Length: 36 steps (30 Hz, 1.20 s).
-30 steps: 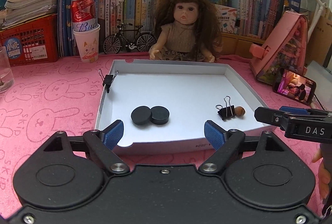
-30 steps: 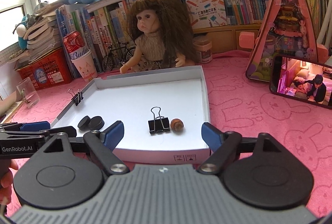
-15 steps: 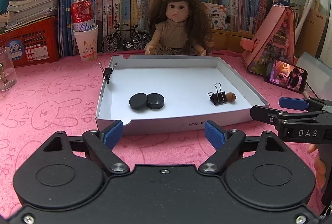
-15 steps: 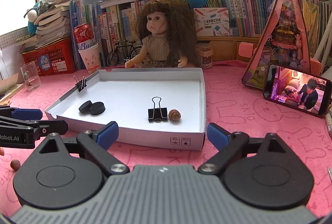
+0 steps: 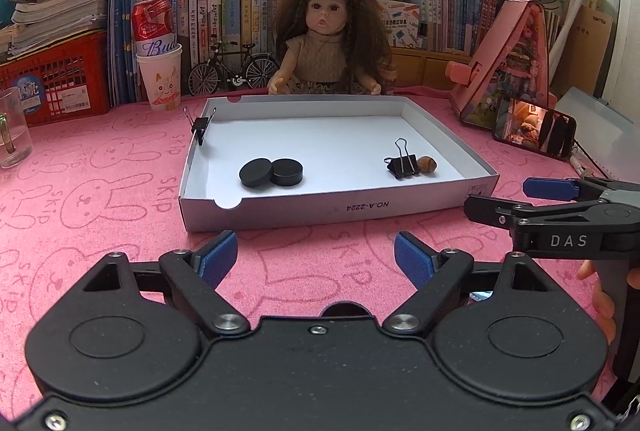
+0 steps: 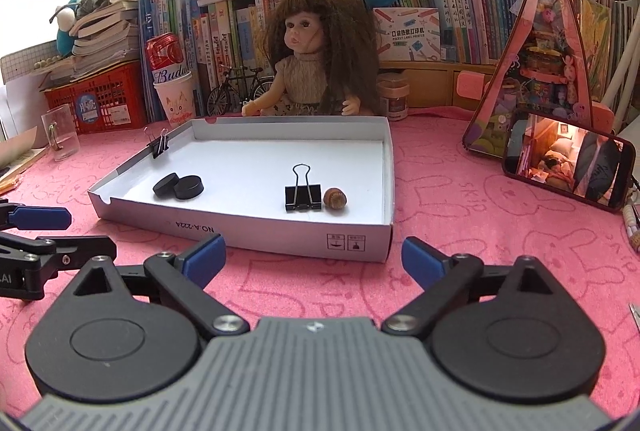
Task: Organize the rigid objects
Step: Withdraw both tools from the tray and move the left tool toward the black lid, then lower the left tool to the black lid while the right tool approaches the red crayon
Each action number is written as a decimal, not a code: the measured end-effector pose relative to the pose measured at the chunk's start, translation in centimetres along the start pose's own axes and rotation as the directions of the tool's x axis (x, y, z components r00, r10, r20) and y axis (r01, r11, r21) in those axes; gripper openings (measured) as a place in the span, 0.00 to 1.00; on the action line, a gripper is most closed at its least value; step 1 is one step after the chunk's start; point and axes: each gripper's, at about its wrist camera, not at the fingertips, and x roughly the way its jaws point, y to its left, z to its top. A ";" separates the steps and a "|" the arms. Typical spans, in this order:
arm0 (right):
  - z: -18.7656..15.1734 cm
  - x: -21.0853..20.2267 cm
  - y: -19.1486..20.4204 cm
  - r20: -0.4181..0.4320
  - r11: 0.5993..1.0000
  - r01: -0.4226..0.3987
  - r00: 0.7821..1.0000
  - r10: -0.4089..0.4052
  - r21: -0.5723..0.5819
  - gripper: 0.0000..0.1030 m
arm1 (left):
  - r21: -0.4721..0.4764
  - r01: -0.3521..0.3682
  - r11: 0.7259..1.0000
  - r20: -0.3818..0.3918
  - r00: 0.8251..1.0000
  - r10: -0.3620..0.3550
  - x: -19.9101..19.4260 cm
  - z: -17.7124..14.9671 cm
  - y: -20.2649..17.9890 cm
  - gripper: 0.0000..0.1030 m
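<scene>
Both the left gripper (image 5: 316, 255) and the right gripper (image 6: 312, 257) are held with jaws wide and empty above the pink worktop (image 5: 100, 199), just short of the white tray (image 5: 332, 209), in which two black discs (image 5: 271, 172), a binder clip (image 5: 401, 162) and a nut (image 5: 427, 164) are seen.

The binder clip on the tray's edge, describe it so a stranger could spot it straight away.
Find the white tray on the pink cloth, in front of the doll. The binder clip grips the tray's left wall near the far corner. Unlike the other clip, which lies on the tray floor beside a nut, it is clamped on.
</scene>
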 end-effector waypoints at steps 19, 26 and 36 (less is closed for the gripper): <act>-2.1 -1.5 0.2 -0.004 1.000 0.011 1.000 -0.011 -0.025 0.98 | 0.023 -0.008 1.000 -0.001 1.000 0.008 -2.0 -2.9 -0.3 0.82; -2.9 -1.8 0.5 -0.017 0.999 0.016 1.000 -0.016 -0.030 0.98 | 0.009 -0.006 1.000 -0.020 1.000 0.006 -2.4 -4.2 -0.3 0.82; -3.2 -1.7 0.1 -0.027 1.000 0.022 0.999 -0.022 0.005 1.00 | -0.016 -0.018 1.000 -0.012 1.000 0.018 -2.8 -6.1 -0.5 0.82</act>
